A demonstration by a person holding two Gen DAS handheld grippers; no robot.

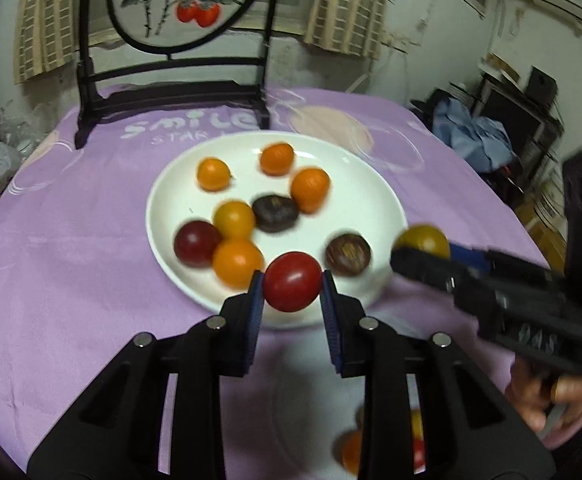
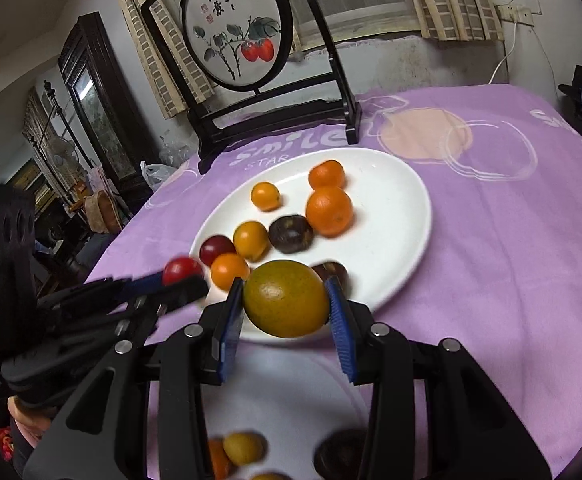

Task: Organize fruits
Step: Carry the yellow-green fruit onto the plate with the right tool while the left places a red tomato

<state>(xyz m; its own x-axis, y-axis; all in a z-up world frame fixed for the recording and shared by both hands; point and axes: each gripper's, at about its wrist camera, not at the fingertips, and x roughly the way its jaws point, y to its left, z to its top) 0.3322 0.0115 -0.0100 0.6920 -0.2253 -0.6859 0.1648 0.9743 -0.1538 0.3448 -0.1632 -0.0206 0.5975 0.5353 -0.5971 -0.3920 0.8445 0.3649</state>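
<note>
left gripper (image 1: 292, 280) – chunky black plastic arms, ribbed blue pads, silver round screws | right gripper (image 2: 285, 298) – same build, white lettering at 3 o'clock in left view

A lilac "smile" cloth (image 1: 91, 240) covers the tabletop. At its far edge stands a black-framed round screen (image 2: 237, 36) painted with red persimmons; checked curtains (image 1: 343, 4) hang behind.

Fruits (image 1: 235, 220) on plate (image 1: 371, 200), before screen (image 1: 179, 4).
</note>
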